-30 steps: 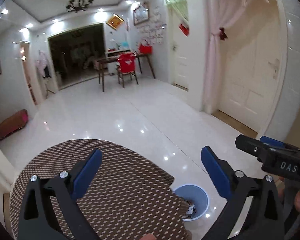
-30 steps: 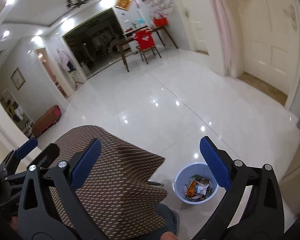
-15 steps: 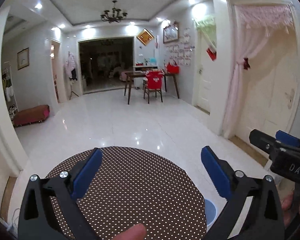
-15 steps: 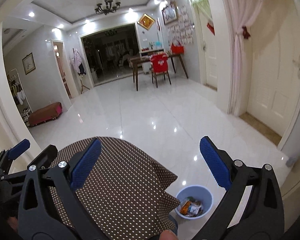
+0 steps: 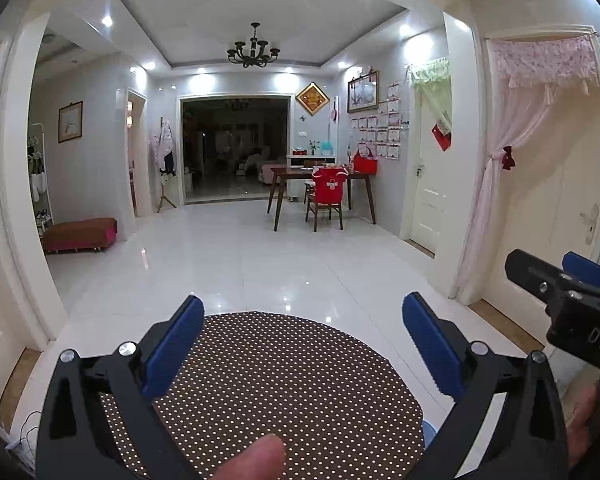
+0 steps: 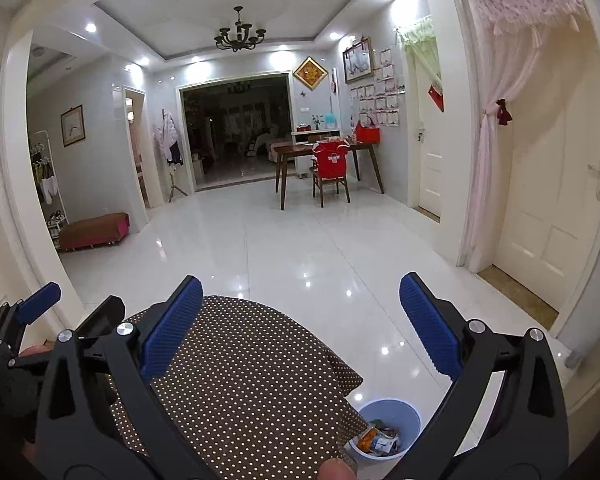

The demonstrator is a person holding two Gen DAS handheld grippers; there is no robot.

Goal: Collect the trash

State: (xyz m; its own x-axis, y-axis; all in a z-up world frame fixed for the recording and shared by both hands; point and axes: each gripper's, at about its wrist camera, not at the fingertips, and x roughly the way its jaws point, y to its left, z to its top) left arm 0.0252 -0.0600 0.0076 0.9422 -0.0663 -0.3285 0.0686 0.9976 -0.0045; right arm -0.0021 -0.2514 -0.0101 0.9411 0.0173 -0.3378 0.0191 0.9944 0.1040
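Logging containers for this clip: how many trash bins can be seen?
1. A round light-blue plastic bin stands on the white floor beside the brown dotted tablecloth, holding wrappers; the left view shows only its rim. Others may be hidden behind the table.

One round polka-dot table [image 5: 292, 376], one blue trash bin [image 6: 392, 412], two grippers [image 5: 300, 356] [image 6: 296, 340], one chandelier [image 5: 253, 53], one red-covered chair [image 5: 327, 196].
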